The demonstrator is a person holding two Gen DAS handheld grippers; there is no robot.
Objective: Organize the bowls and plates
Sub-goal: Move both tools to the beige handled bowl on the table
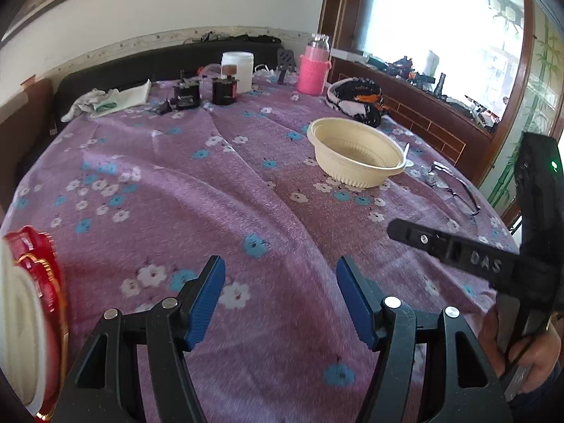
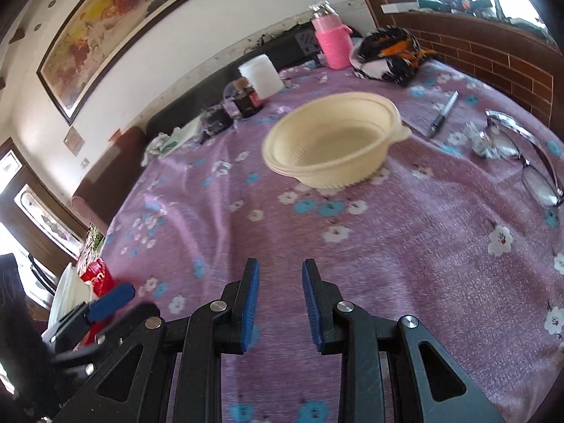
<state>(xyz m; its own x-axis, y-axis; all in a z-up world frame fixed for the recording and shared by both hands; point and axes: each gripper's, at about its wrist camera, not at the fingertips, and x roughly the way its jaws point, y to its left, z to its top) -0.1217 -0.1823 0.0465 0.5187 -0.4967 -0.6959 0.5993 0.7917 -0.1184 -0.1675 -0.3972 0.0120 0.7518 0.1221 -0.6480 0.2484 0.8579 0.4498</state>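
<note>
Cream ribbed plastic bowls (image 2: 335, 144), nested, sit on purple floral tablecloth (image 1: 176, 211). Left gripper (image 1: 280, 275) wide apart, empty; right gripper (image 2: 281, 278) narrow gap, nothing held.

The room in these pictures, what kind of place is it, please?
Most likely a living or dining room in a home. A table under a purple flowered cloth holds cream bowls, a pink bottle and eyeglasses; a framed painting hangs on the wall.
</note>
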